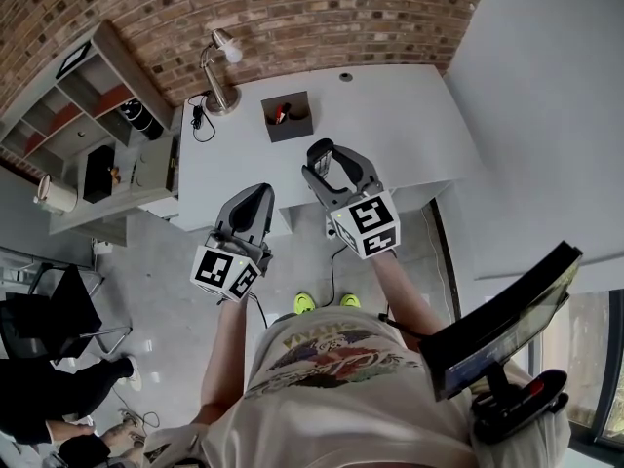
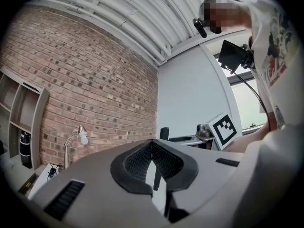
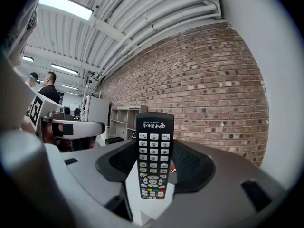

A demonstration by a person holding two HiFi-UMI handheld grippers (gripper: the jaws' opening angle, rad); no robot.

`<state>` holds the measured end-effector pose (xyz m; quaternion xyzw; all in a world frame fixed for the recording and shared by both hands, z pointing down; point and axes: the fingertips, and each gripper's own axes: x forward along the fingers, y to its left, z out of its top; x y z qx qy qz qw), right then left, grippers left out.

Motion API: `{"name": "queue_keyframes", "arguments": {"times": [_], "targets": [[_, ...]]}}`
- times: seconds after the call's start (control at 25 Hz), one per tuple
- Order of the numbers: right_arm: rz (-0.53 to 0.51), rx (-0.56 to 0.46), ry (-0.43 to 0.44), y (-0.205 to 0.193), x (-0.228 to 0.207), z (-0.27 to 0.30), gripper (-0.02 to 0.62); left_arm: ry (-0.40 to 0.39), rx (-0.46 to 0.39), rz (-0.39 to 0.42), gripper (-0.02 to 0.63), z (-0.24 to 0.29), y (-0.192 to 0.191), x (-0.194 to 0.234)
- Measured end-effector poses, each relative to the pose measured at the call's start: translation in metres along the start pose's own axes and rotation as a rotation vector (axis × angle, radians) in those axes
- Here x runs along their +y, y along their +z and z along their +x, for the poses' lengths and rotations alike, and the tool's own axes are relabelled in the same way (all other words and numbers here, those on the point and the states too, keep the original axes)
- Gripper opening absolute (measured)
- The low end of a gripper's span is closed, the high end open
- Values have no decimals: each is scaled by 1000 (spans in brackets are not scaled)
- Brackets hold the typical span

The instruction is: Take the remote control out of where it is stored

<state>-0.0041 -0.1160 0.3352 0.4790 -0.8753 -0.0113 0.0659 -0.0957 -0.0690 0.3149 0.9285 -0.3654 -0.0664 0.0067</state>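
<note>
**Remote out of its box, riding in the right fingers**

Left of centre in the head view, the left gripper point(image 1: 255, 195) is hanging idle, its fingers pressed together on nothing. Toward upper middle, the dark holder box point(image 1: 292, 130) is sitting on the white tabletop point(image 1: 390, 135). Just right of centre, the right gripper point(image 1: 336, 159) is clamping the remote control point(image 3: 153, 160) upright, well above the box. The withdrawal looks done. Next probably comes a steady carry and a flat set-down.
</note>
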Motion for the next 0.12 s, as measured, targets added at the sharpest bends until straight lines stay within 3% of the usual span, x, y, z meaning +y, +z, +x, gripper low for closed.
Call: {"name": "queue_keyframes", "arguments": {"times": [0.12], "targets": [[-13, 3, -3, -1, 2, 0, 233, -2, -1, 0, 3, -1, -1, 1]]}}
